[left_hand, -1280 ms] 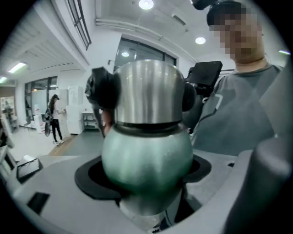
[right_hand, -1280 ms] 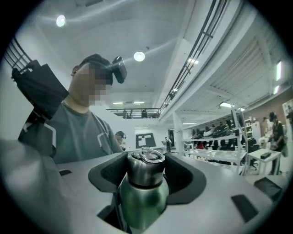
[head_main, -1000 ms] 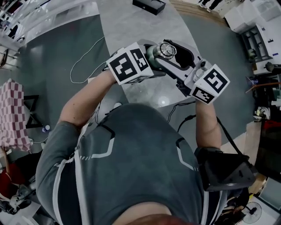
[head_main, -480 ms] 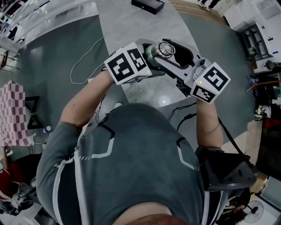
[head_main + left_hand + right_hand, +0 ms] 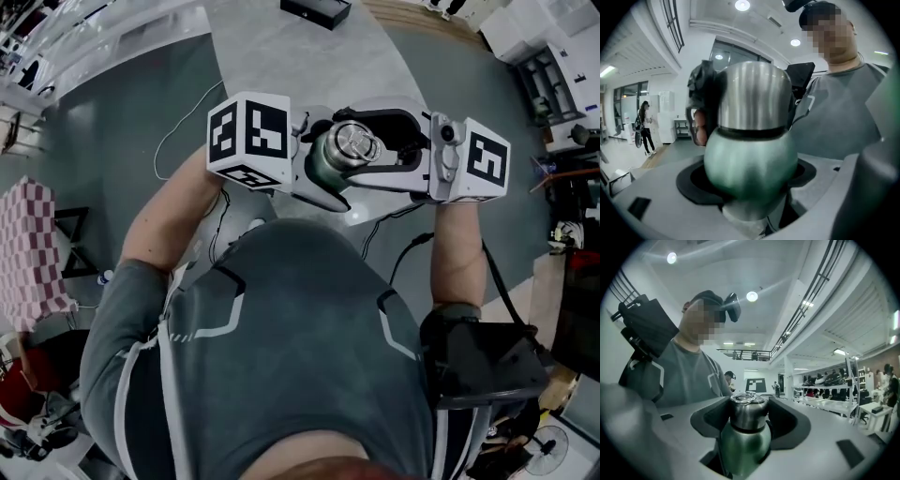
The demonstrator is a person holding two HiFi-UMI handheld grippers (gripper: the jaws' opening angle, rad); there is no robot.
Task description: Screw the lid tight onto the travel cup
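Dim, muted head view, bright ceiling lamps (image 5: pixel 742 5), fisheye-warped edges, near cup (image 5: pixel 750 164) blurred

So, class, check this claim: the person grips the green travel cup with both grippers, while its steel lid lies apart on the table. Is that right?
Only the lid part is wrong. The steel lid sits on top of the green travel cup, between the jaws of the right gripper, as the right gripper view shows. The left gripper grips the cup's body.

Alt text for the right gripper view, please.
The right gripper clamps the steel lid of a green travel cup, centred low in the view. Behind are the person in a grey shirt and a bright hall.
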